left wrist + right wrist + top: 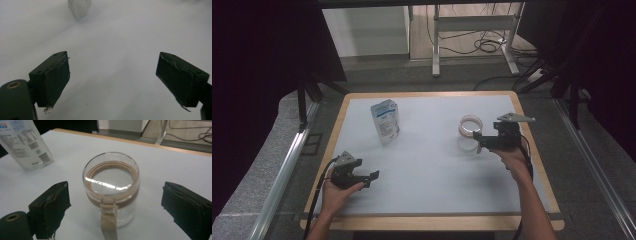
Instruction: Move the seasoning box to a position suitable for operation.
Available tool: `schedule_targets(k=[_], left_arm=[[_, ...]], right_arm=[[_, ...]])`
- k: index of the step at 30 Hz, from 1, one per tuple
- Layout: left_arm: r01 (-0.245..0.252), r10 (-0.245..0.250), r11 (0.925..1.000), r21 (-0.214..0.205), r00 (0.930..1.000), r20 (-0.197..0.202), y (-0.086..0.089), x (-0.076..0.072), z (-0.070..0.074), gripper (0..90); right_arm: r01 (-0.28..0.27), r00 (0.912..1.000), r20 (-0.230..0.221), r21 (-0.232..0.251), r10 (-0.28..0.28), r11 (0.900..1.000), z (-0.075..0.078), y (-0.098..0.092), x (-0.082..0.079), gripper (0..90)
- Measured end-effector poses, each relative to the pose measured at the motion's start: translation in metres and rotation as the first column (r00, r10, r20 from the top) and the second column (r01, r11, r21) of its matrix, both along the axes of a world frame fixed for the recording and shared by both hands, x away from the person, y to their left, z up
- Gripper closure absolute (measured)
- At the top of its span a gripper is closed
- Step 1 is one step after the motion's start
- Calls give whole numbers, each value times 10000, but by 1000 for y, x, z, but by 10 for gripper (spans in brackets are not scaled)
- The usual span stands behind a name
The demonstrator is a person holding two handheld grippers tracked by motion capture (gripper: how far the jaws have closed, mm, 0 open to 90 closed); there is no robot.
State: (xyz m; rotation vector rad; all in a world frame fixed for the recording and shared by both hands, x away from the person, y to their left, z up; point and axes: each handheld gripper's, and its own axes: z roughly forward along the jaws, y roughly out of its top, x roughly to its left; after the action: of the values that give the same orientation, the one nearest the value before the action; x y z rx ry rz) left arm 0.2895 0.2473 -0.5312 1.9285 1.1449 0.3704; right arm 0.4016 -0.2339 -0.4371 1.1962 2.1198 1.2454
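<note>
High view: on the pale, wood-edged table [432, 200] a glossy white pouch [385, 121] stands at 11 o'clock and a clear glass mug [470, 131] with a tan band at 2 o'clock, just beside the right gripper [478, 141]; the left gripper [371, 179] sits at 8 o'clock

Left gripper view: its rough black pads [57, 80] stand wide apart over bare tabletop

Right gripper view: jaws spread either side of the round mug, not touching it

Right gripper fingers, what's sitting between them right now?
The clear glass mug with a tan band stands between the open right gripper's fingers in the right gripper view, untouched.
</note>
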Motion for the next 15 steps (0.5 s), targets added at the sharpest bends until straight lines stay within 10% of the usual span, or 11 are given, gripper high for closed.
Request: schedule_targets(k=[15], left_arm=[[2,-3,10000,32,9999,118,5,0,0,122]], right_arm=[[199,9980,-589,-832,-248,9963,-26,34,36,61]])
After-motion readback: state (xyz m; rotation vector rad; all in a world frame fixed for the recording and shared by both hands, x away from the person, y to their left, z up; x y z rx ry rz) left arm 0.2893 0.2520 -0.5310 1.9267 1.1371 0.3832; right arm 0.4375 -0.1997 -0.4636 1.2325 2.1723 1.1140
